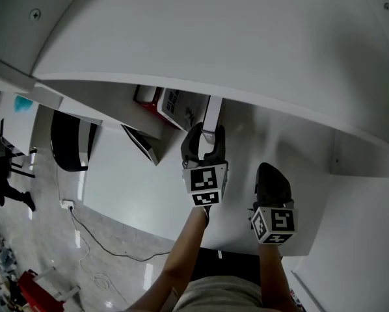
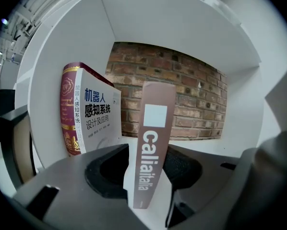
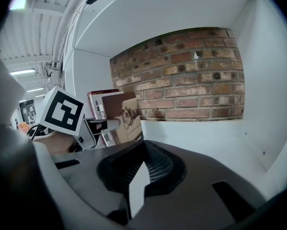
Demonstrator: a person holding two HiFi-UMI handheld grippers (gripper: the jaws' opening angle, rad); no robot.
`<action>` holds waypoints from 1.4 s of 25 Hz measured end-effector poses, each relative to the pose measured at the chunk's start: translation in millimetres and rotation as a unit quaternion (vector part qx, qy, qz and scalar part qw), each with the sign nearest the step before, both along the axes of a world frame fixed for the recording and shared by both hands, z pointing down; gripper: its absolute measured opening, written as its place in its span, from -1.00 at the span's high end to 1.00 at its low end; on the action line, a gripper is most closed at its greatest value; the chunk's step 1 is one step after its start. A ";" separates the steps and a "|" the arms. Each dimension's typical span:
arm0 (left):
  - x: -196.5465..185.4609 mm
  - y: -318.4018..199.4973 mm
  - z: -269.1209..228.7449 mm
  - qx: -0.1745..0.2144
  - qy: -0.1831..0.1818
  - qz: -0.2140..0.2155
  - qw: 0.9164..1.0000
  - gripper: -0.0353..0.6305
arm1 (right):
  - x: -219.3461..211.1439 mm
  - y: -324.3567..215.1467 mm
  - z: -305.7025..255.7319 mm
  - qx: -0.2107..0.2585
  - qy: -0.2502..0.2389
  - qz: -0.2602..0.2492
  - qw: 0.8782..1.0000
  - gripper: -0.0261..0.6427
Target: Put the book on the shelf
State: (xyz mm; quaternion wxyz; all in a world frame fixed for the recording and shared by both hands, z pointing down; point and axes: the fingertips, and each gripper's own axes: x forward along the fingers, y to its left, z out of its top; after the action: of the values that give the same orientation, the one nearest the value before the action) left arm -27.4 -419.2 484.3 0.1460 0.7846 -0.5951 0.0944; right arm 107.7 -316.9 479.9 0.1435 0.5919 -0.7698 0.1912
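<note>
The brown book (image 2: pixel 152 128) stands upright on the white shelf (image 2: pixel 182 23), between the parted jaws of the left gripper (image 2: pixel 148 161), which do not pinch it. A red-spined book (image 2: pixel 88 111) leans just to its left. The right gripper (image 3: pixel 142 150) is clenched and empty. A brick wall (image 2: pixel 196 95) backs the shelf.

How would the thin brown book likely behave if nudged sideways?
The brown book looks slim and is upright, slightly tilted, so it would probably tip over easily. Its narrow spine suggests it is light for its height and may flex a little.
</note>
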 end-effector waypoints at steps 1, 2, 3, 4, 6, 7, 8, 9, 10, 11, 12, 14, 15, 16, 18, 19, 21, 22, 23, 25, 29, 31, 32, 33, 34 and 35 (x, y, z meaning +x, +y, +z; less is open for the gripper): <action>0.1 3.0 1.5 -0.003 0.002 0.000 1.000 0.30 | -0.3 0.6 -0.3 0.000 0.000 0.000 1.000 0.87; 0.2 5.6 3.0 -0.005 0.004 -0.001 1.000 0.30 | -0.4 1.2 -0.5 0.000 0.001 0.000 1.000 0.87; 0.4 7.7 4.7 -0.008 0.006 -0.001 1.000 0.30 | -0.6 1.5 -0.6 0.000 0.001 0.000 1.000 0.87; 0.6 9.4 6.5 -0.010 0.007 -0.001 1.000 0.30 | -0.7 1.7 -0.7 0.000 0.001 0.000 1.000 0.87; 0.6 11.4 8.5 -0.013 0.003 -0.004 1.000 0.31 | -0.4 1.9 -1.0 0.000 0.001 0.001 1.000 0.87; 0.5 11.5 8.5 -0.012 -0.001 -0.007 1.000 0.38 | 0.2 2.0 -1.1 0.000 0.001 0.002 1.000 0.87; 0.1 11.2 8.3 -0.011 -0.007 -0.011 1.000 0.39 | 0.8 2.1 -1.1 0.000 0.002 0.003 1.000 0.87; -0.4 10.3 8.2 -0.010 -0.011 -0.015 1.000 0.40 | 1.5 2.3 -1.0 -0.001 0.003 0.004 1.000 0.87; -1.1 8.8 8.3 -0.010 -0.011 -0.018 1.000 0.41 | 2.2 2.5 -0.6 -0.001 0.003 0.005 1.000 0.87; -2.1 6.9 8.5 -0.011 -0.008 -0.022 1.000 0.41 | 2.9 2.7 0.0 -0.002 0.004 0.006 1.000 0.87; -3.3 4.6 8.7 -0.013 -0.005 -0.025 1.000 0.42 | 3.7 2.8 0.6 -0.003 0.004 0.007 1.000 0.87; -5.9 -1.0 8.7 -0.015 0.000 -0.032 0.999 0.42 | 4.7 2.8 1.2 -0.003 0.004 0.008 1.000 0.87; -7.1 -4.0 8.6 -0.015 0.002 -0.034 0.999 0.42 | 5.0 2.7 1.3 -0.004 0.005 0.008 1.000 0.87; -8.1 -6.9 8.6 -0.015 0.005 -0.038 0.999 0.42 | 5.1 2.6 1.4 -0.004 0.005 0.008 1.000 0.87; -10.6 -12.3 8.8 -0.017 0.015 -0.046 0.999 0.43 | 4.9 1.8 1.6 -0.004 0.005 0.008 1.000 0.87; -12.0 -14.7 9.0 -0.018 0.020 -0.050 0.998 0.43 | 4.6 1.4 1.7 -0.004 0.005 0.008 1.000 0.87; -14.6 -18.7 9.4 -0.019 0.029 -0.057 0.998 0.43 | 4.4 0.3 2.0 -0.004 0.004 0.008 1.000 0.87; -15.6 -20.3 9.6 -0.019 0.031 -0.059 0.998 0.43 | 4.4 -0.2 2.2 -0.004 0.004 0.008 1.000 0.87; -16.4 -21.7 9.8 -0.019 0.033 -0.061 0.997 0.43 | 4.7 -0.6 2.5 -0.004 0.004 0.008 1.000 0.87; -17.5 -24.7 10.0 -0.019 0.037 -0.065 0.997 0.43 | 5.3 -1.4 3.1 -0.005 0.004 0.008 1.000 0.87; -23.5 -30.7 11.5 -0.021 0.057 -0.083 0.995 0.43 | 6.0 -2.7 3.7 -0.005 0.005 0.008 1.000 0.87; -28.8 -33.3 12.9 -0.025 0.075 -0.096 0.992 0.43 | 6.1 -3.2 3.7 -0.005 0.005 0.006 1.000 0.87; -31.7 -34.4 13.7 -0.027 0.083 -0.101 0.991 0.43 | 6.0 -3.5 3.8 -0.006 0.005 0.006 1.000 0.87; -34.4 -35.5 14.6 -0.028 0.089 -0.106 0.990 0.43 | 5.8 -3.7 3.8 -0.006 0.005 0.005 1.000 0.87; -36.9 -36.3 15.4 -0.029 0.095 -0.111 0.989 0.43 | 5.6 -3.9 3.7 -0.006 0.005 0.005 1.000 0.87; -39.1 -37.0 16.0 -0.030 0.100 -0.114 0.988 0.43 | 5.4 -4.0 3.6 -0.006 0.005 0.005 1.000 0.87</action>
State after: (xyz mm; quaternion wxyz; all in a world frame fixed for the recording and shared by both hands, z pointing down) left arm -66.5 -456.3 500.3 0.2381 0.7122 -0.6602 0.0158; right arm 113.0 -321.0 483.5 0.1496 0.5957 -0.7651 0.1933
